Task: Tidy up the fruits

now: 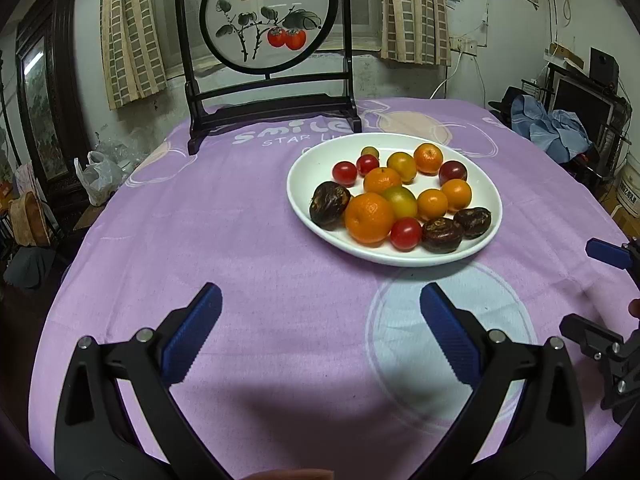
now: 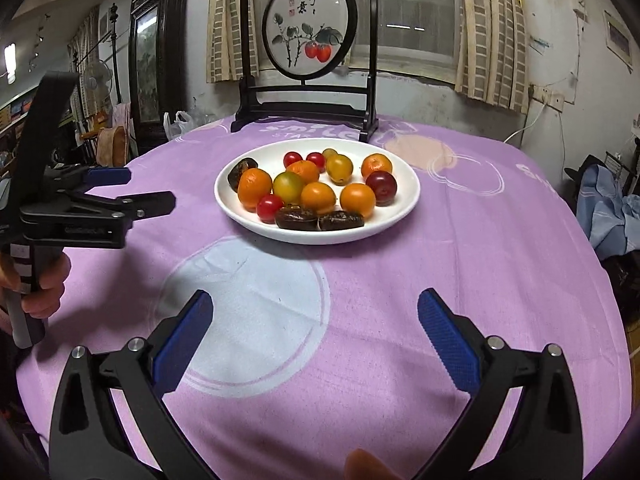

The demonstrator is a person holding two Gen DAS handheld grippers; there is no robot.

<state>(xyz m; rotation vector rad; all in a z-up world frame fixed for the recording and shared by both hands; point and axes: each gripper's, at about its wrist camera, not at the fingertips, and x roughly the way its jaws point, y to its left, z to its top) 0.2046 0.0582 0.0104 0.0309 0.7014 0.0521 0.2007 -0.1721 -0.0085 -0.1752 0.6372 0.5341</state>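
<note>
A white plate sits on the purple tablecloth, past the middle of the table. It holds mixed fruit: orange mandarins, red cherry tomatoes, dark brown wrinkled fruits, yellow-green tomatoes and a purple plum. My left gripper stands open over bare cloth, short of the plate and to its left. My right gripper is open too, short of the plate, with nothing between its blue pads.
A dark wooden screen with painted persimmons stands at the table's far edge behind the plate. A hand grips the left tool's handle. A plastic bag and furniture lie beyond the table's left edge, blue cloth to the right.
</note>
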